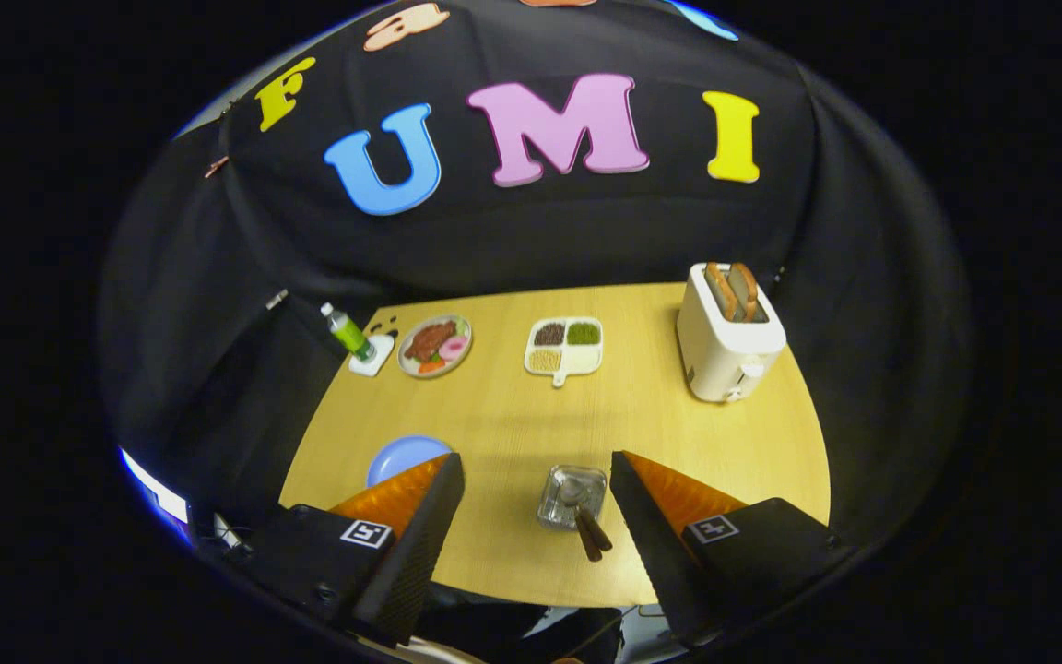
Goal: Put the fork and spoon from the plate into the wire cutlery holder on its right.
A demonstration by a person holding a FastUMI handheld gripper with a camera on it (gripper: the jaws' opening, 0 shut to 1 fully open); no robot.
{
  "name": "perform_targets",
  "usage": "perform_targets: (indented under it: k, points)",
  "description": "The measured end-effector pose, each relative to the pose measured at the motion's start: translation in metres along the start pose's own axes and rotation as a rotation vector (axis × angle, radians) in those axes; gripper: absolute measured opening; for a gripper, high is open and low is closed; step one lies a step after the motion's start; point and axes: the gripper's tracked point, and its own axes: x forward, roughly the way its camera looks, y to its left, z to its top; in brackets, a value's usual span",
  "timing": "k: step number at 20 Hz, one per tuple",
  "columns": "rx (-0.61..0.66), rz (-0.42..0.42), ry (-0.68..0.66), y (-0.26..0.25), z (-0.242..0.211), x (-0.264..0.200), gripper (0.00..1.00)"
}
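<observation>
On the near left of the wooden table (513,415), the blue plate (402,455) sits just beyond the left finger, which partly covers it; no cutlery can be made out on the part that shows. The gripper (536,503) hangs above the near edge with its fingers spread wide and nothing between the pads. Between the fingers, nearer the right one, stands the wire cutlery holder (572,496) with two dark handles (592,535) leaning out of it toward the camera, seemingly the fork and spoon. Judging from that, the placing looks done or nearly so, and the next move would only call for checking the hidden part of the plate. Farther back lie a green bottle (348,332), a plate of food (435,345), a divided tray (565,347) and, to the right, a toaster (727,337) with bread in its slots.
</observation>
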Motion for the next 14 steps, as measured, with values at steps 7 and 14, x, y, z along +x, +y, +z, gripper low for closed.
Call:
perform_targets:
  k: [7,14]
  points:
    - [-0.093,-0.129,-0.445,-0.006,0.078,-0.077,0.99]
    - [-0.037,-0.215,-0.563,-0.020,0.048,-0.106,0.99]
